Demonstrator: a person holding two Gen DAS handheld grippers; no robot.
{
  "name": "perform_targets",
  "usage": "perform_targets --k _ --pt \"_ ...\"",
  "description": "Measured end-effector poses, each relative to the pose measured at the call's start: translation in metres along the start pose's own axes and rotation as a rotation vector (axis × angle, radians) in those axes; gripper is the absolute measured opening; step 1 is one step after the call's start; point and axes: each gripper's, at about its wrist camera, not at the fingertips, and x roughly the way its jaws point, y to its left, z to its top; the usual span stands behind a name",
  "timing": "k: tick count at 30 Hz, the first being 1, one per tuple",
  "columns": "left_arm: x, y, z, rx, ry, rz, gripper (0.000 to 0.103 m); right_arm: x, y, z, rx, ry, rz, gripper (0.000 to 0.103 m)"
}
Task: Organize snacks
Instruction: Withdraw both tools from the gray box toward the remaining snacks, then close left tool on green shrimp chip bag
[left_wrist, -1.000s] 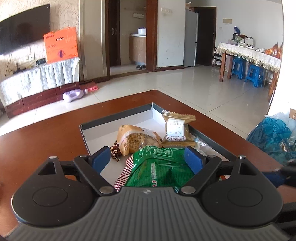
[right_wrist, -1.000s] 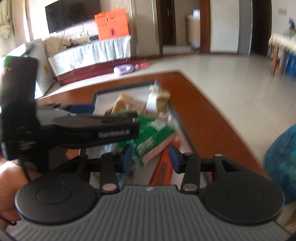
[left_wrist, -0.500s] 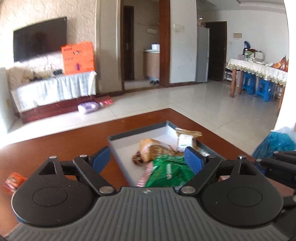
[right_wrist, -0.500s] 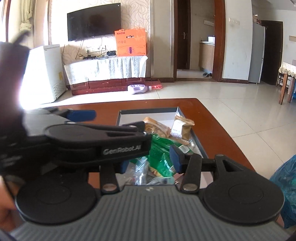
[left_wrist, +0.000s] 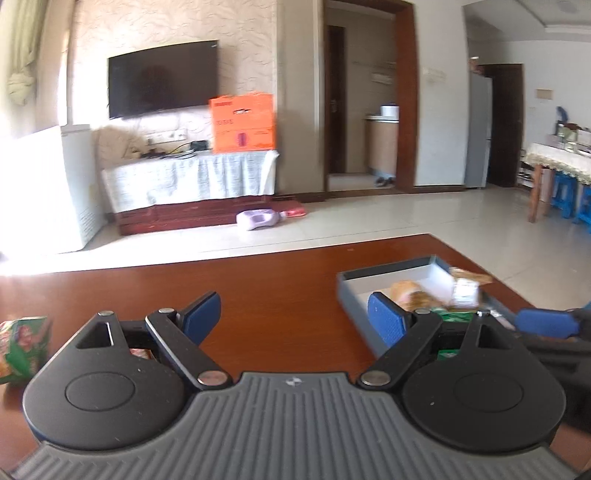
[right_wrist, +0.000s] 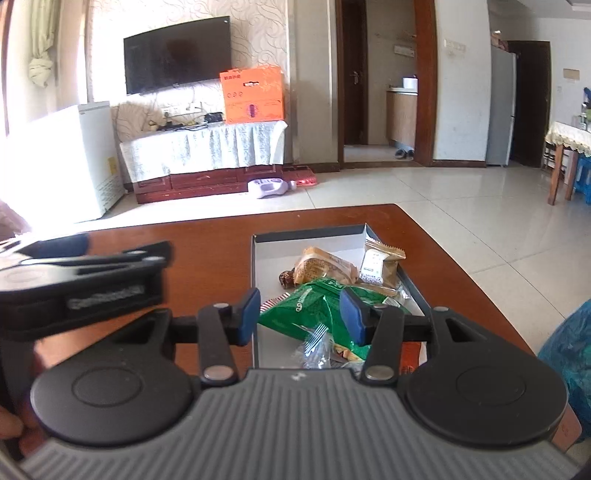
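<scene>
Both tools gape empty: left tool (left_wrist: 294, 314) over bare table (left_wrist: 280, 280), right tool (right_wrist: 300, 312) above the snack tray (right_wrist: 308, 233).

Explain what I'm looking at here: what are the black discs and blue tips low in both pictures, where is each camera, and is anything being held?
Each picture comes from a camera mounted on a hand-held gripper, looking forward along its two blue-padded fingers; a person holds one in each hand. The black discs are the gripper's own body.

In the left wrist view, the left gripper is open and empty above the brown table. A green snack packet lies on the table at far left, and the grey tray sits to the right.

In the right wrist view, the right gripper is open and empty over the tray, which holds a green bag, a tan packet and a small white-labelled packet. The blurred black shape at left is the other gripper.
</scene>
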Motion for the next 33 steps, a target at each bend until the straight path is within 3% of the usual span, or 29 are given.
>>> perform_targets --k 4,10,28,33 --pt "-0.008 0.026 -0.002 -0.012 0.01 0.037 0.09 -0.004 0.003 0.005 0.055 -0.035 0.031 0.051" --pt "-0.025 0.062 -0.007 -0.015 0.013 0.079 0.09 0.0 0.045 0.009 -0.012 -0.033 0.133 0.051" --pt "-0.076 0.186 -0.016 -0.062 0.004 0.214 0.096 0.0 0.145 0.009 -0.074 -0.049 0.293 0.051" --pt "-0.088 0.225 -0.024 -0.069 0.006 0.251 0.098 0.001 0.169 0.006 -0.095 -0.05 0.316 0.059"
